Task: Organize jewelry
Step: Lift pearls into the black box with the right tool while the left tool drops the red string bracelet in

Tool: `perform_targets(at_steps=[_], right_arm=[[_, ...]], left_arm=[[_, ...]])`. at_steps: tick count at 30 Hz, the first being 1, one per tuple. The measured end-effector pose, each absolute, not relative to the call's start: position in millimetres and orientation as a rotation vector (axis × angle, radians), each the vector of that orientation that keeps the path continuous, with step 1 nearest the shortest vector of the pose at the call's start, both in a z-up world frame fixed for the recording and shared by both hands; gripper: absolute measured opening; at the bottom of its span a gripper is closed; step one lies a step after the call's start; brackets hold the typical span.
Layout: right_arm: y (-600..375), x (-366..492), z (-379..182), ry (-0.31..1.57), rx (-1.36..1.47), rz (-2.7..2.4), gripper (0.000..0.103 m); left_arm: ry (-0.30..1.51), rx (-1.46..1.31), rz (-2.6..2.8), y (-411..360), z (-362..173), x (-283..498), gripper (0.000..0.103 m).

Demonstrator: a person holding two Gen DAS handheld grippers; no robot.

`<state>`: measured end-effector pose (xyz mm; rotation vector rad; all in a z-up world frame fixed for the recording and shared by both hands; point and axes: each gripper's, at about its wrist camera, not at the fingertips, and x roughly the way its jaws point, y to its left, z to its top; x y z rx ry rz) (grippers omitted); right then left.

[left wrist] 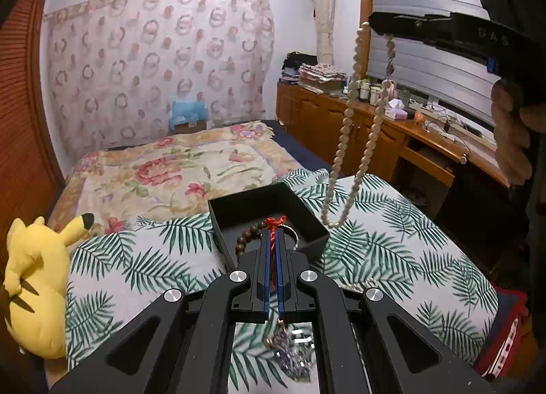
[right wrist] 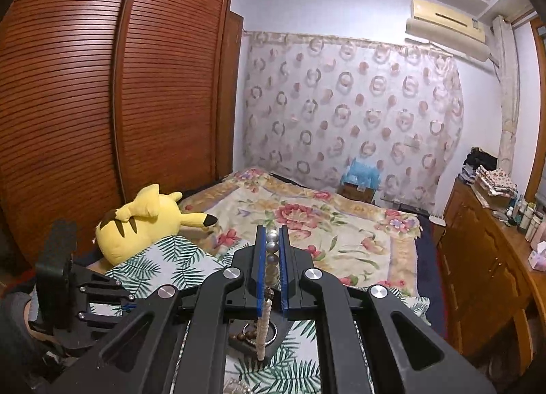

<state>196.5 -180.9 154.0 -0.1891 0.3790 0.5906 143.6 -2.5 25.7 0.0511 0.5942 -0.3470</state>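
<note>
With a brown wooden bead bracelet already in the open black square box, the left gripper clamps a red cord, apparently a pendant's, above it, and the right gripper pinches a pale pearl-bead necklace hanging just beside the box, both unstowed.

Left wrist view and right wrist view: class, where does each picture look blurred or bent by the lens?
Left wrist view: the purple charm hanging under the left tool is smeared, while the pale bead necklace stays sharp. Right wrist view: the wardrobe slats bow outward, and the beads between the right tool's fingers look soft.
</note>
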Motion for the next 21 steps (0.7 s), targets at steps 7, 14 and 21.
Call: perform_targets(at_steps=[7, 14, 21], right_arm=[[-167.5, 254.3, 125.2, 0.426, -0.177, 0.583, 0.008], [-158.6, 293.5, 75.4, 0.521, -0.174, 0.606, 0.009], [-156.5, 307.2, 33.2, 0.6, -0.145, 0.644, 0.009]], left_arm=[[0.622, 0.042, -0.336, 2.3, 17.4, 181.0, 0.002], [0.668, 0.042, -0.329, 2.2, 1.0, 213.7, 0.002], [0.706, 0.048, -0.33, -5.2, -14.5, 229.5, 0.002]])
